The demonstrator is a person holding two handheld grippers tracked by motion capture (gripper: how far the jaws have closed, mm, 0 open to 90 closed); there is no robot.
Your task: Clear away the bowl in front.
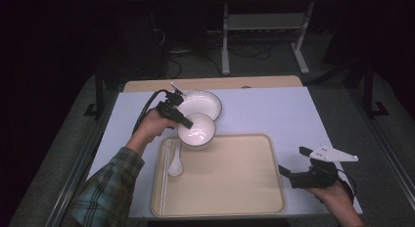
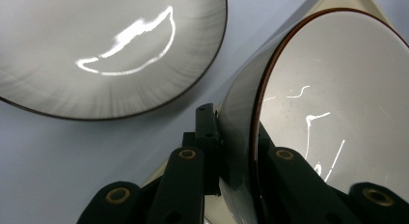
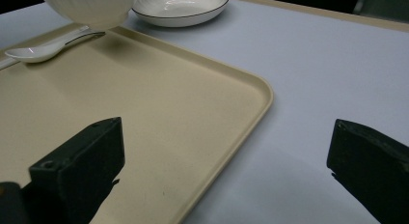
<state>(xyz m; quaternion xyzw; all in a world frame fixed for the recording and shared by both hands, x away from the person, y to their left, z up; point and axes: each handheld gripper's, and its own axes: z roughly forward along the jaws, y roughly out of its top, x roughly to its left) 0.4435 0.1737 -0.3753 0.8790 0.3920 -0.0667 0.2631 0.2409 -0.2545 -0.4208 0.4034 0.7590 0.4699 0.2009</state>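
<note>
A white bowl with a dark rim hangs tilted over the far left corner of the beige tray. My left gripper is shut on its near rim. In the left gripper view one black jaw sits outside the bowl wall and the other inside, with my left gripper pinching the rim. A white spoon lies on the tray's left side. My right gripper stands open beside the tray's right edge, nothing between its jaws. The bowl's underside shows at the far end of the tray.
A white plate with a dark rim lies on the pale table just behind the bowl; it is also close under the left gripper view as the plate. The spoon and plate show far off in the right gripper view.
</note>
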